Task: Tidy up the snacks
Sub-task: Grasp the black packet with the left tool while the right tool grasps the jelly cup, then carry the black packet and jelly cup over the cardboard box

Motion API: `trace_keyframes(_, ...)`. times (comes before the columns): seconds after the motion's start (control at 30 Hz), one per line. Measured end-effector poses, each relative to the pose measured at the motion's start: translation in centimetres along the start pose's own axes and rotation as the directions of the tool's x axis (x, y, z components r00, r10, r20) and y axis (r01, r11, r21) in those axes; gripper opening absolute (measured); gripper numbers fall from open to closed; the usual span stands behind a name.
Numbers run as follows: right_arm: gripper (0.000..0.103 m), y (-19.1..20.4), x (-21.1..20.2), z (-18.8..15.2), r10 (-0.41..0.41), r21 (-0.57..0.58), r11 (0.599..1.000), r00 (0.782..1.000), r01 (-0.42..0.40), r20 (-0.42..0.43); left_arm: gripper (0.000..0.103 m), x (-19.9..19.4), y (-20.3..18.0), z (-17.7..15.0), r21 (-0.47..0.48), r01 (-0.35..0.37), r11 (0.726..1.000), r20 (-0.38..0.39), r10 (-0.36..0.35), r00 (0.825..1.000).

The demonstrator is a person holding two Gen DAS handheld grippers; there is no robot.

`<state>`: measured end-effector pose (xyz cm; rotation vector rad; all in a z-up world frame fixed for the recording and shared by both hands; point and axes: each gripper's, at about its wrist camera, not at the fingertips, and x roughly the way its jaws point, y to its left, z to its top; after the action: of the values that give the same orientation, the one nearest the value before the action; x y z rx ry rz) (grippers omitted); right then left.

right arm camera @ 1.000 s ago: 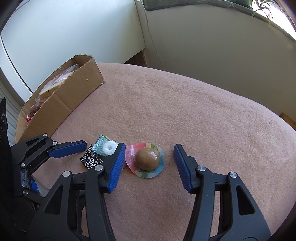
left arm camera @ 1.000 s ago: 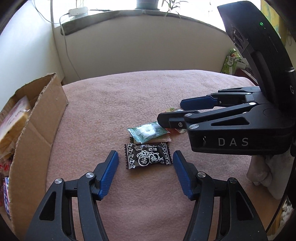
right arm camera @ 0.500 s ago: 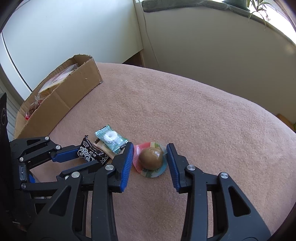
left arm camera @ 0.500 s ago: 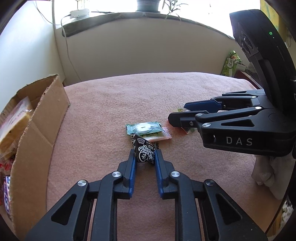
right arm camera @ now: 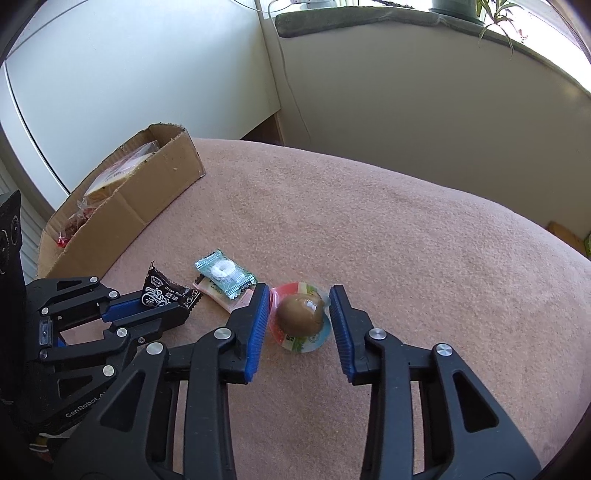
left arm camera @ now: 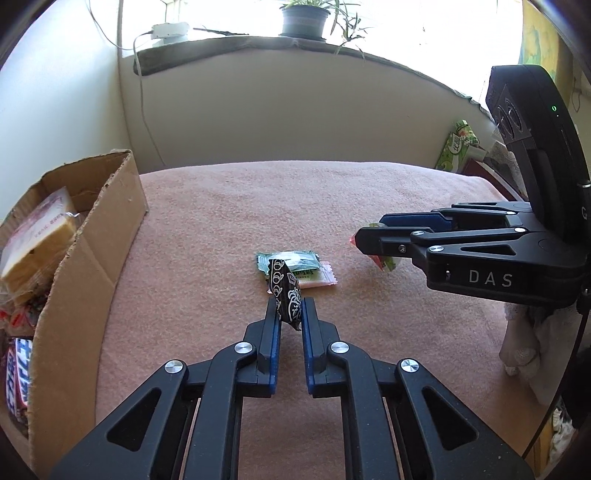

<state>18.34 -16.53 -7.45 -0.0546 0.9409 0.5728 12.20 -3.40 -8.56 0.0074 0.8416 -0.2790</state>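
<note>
Left claw point(left arm camera: 289, 314) is clenched on the black patterned candy packet point(left arm camera: 285, 295), which stands on edge between the blue pads, its top corner sticking up above the fingertips. In the right wrist view the same packet point(right arm camera: 166, 293) pokes out past the left claw point(right arm camera: 162, 314) toward the pile.

Right claw point(right arm camera: 297, 306) is closing. The round brown snack in its clear, pink-and-green rimmed wrapper point(right arm camera: 300, 317) sits between the pads on the pink blanket-covered table point(left arm camera: 221, 221); the wrapper rim touches or nearly touches both pads, though I cannot tell if the pads press it yet. In the left wrist view only a bit of that wrapper point(left arm camera: 386, 262) shows under the right claw point(left arm camera: 373, 230).

Left on the table between the two claws: a teal mint packet with a white ring candy point(right arm camera: 225, 273), lying on top of a pale pink sachet point(right arm camera: 229, 299). Both lie just beyond the black packet and just beside the right claw's left finger, so they crowd the space between the two claws.

Cardboard box point(left arm camera: 92, 258) stands at the table's left edge, open-topped, holding bagged snacks and a bar point(left arm camera: 22, 365). A green carton point(left arm camera: 456, 149) stands off the far right end. Potted plant point(left arm camera: 304, 18) and a white adapter with cable point(left arm camera: 170, 29) are on the window ledge.
</note>
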Motion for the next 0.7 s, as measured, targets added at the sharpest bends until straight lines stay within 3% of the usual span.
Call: trace_keyframes(0.7,0.035,5.2,-6.2,-0.6,-0.013,-0.092,0.996,0.995,0.021,0.096,0.009,-7.7,2.4,-1.9,-0.062,0.003,0.998,0.127,0.005,0.992)
